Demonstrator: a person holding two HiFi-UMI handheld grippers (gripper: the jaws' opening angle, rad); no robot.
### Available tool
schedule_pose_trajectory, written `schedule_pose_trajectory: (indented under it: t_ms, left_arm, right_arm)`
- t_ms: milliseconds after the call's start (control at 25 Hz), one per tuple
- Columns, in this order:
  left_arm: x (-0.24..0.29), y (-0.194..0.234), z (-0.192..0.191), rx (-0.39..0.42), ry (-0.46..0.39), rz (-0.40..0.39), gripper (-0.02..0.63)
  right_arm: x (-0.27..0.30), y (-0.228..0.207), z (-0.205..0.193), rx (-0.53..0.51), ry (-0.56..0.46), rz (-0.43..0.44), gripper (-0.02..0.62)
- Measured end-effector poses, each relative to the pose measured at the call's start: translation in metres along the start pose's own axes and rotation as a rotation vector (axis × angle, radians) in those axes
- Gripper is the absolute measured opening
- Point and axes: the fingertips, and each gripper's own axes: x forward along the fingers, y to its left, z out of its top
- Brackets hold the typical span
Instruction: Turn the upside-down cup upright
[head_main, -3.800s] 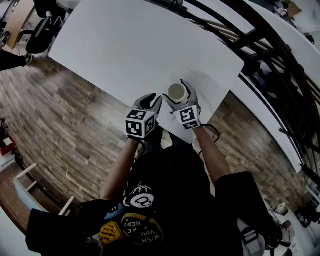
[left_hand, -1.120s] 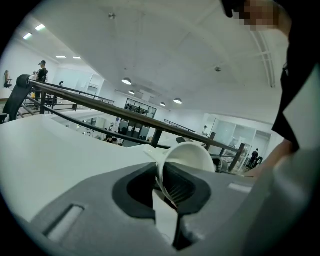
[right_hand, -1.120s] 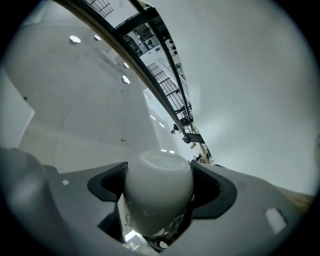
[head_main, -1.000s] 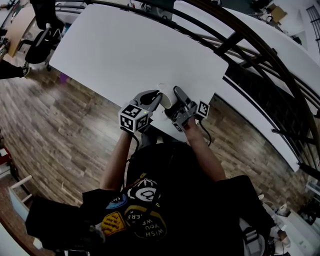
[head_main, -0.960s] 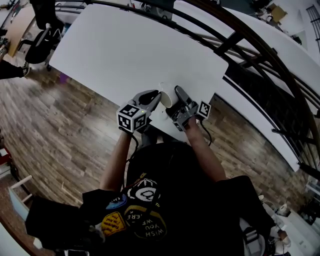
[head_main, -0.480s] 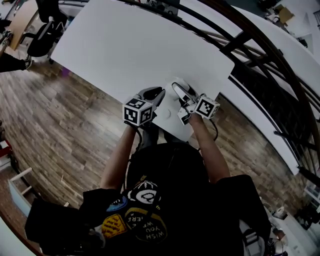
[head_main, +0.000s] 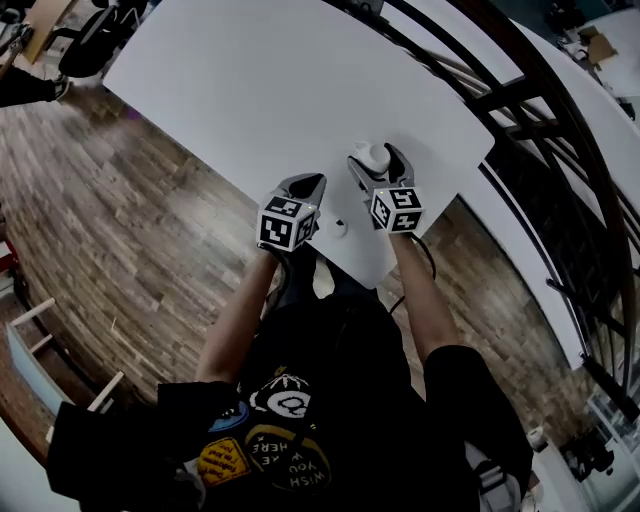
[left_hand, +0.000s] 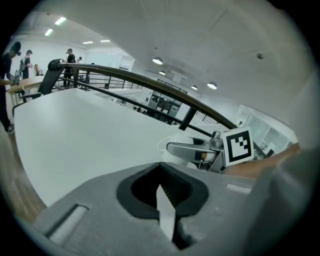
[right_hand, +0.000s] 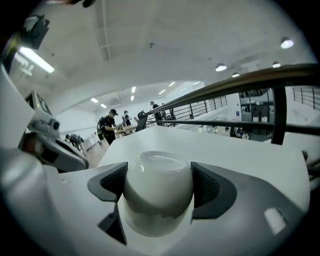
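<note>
A white cup (head_main: 373, 155) stands base up, mouth down, near the front edge of the white table (head_main: 250, 80). My right gripper (head_main: 376, 160) is shut on the cup, one pad on each side of its wall. In the right gripper view the rounded cup (right_hand: 157, 182) fills the gap in the right gripper (right_hand: 158, 200), and its lower rim is hidden. My left gripper (head_main: 312, 184) is to the left of the cup, apart from it and shut on nothing. In the left gripper view the left gripper (left_hand: 165, 212) has its jaws together, and the cup (left_hand: 176, 141) shows ahead at the right.
The table's front edge runs just behind both grippers, with wooden floor (head_main: 120, 220) below it. A black railing (head_main: 540, 110) borders the table's far right side. A small round spot (head_main: 338, 227) lies on the table between the grippers. People stand far off at desks (right_hand: 107, 125).
The right gripper has rolled over and sunk to the table, bringing the cup from mouth sideways to base up. The left gripper has drawn away from the cup and shut.
</note>
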Motion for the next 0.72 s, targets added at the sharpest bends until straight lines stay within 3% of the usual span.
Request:
schedule_pose_trajectory:
  t_ms: [160,440,560,720]
  left_arm:
    - [-0.008,0.003,-0.014,-0.053,-0.009,0.048,0.005]
    - [-0.038,0.064,0.012,-0.067,-0.033,0.045,0.005]
    - [-0.041,0.047,0.009,-0.051,-0.040,0.036,0.005]
    - [-0.043,0.063,0.017,-0.040,-0.032,0.016,0.005]
  right_arm:
    - [0.016,-0.015,-0.016,-0.205,0.010,-0.068,0.391]
    - [0.092,0.007,-0.022,-0.339,0.044,-0.078,0.393]
    - [0.076,0.008,-0.028,-0.444,0.044,-0.083,0.394]
    - [0.088,0.017,-0.027,-0.403,0.049,-0.054,0.393]
